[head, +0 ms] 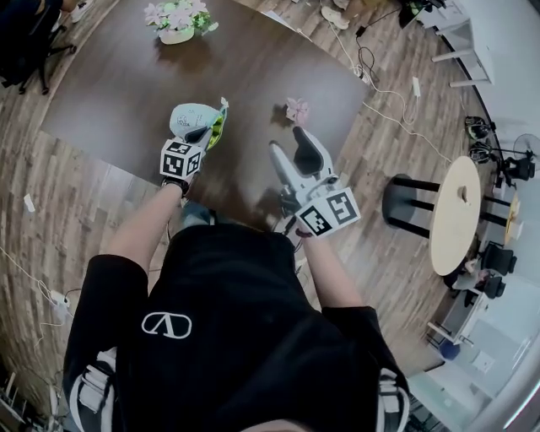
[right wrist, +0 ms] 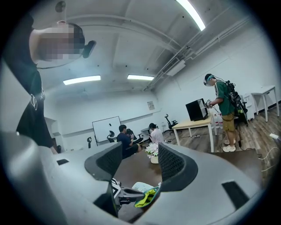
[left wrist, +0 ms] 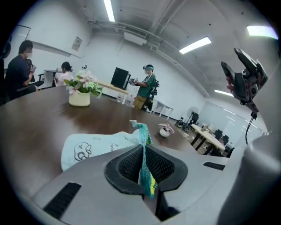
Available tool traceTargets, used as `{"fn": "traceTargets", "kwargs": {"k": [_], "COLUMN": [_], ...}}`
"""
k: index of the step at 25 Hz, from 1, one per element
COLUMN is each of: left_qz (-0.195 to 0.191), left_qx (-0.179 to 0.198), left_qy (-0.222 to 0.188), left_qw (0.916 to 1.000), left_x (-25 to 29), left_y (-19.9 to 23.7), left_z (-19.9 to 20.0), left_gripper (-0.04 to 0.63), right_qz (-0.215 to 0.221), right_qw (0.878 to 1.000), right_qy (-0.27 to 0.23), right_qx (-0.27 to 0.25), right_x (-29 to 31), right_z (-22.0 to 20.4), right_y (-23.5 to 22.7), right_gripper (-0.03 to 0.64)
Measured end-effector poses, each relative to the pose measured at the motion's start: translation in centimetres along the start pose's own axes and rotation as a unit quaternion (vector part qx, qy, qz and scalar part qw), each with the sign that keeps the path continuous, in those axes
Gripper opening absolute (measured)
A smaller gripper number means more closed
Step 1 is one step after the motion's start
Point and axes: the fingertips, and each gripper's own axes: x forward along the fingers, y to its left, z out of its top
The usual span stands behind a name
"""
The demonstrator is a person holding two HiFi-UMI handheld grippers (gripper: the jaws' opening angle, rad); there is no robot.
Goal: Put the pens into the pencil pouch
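A pale blue pencil pouch (head: 189, 117) with a green and yellow edge rests near the front of the dark brown table (head: 126, 93). My left gripper (head: 207, 133) is shut on that edge. In the left gripper view the teal strip (left wrist: 143, 145) stands pinched between the jaws and the pouch body (left wrist: 90, 147) lies flat beyond. My right gripper (head: 287, 140) hangs to the right of the pouch, open with nothing between its fingers. In the right gripper view its jaws (right wrist: 140, 159) stand apart, and the pouch (right wrist: 147, 197) shows below them. No pen shows in any view.
A small pink flower pot (head: 297, 110) stands on the table just beyond the right gripper, and a larger flower pot (head: 179, 23) sits at the far edge. A round pale table (head: 456, 215) and a black stool (head: 405, 207) stand to the right. Cables (head: 371, 76) lie on the floor.
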Motion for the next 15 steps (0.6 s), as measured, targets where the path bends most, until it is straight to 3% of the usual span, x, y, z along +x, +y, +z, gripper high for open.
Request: {"fn": "traceTargets", "kwargs": {"k": [8, 13, 15], "left_qz": [-0.043, -0.045, -0.044], "left_qx": [-0.019, -0.019, -0.017], "left_qy": [0.04, 0.029, 0.019], "left_qw": [0.9981, 0.9984, 0.9987], "left_x": [4.8, 5.4, 5.1], "left_y": [-2.4, -2.6, -2.7], "left_z": [-4.2, -3.8, -2.9], "left_gripper": [0.025, 0.145, 0.146], "right_qz": [-0.021, -0.021, -0.018], "right_qw": [1.0, 0.999, 1.0], "right_qy": [0.019, 0.022, 0.02], "right_qx": [0.014, 0.014, 0.013], "right_x": [-0.5, -0.4, -0.3], "right_z": [-1.9, -1.9, -1.7], "right_y": [-1.7, -2.2, -2.2], "right_gripper": [0.252, 0.252, 0.252]}}
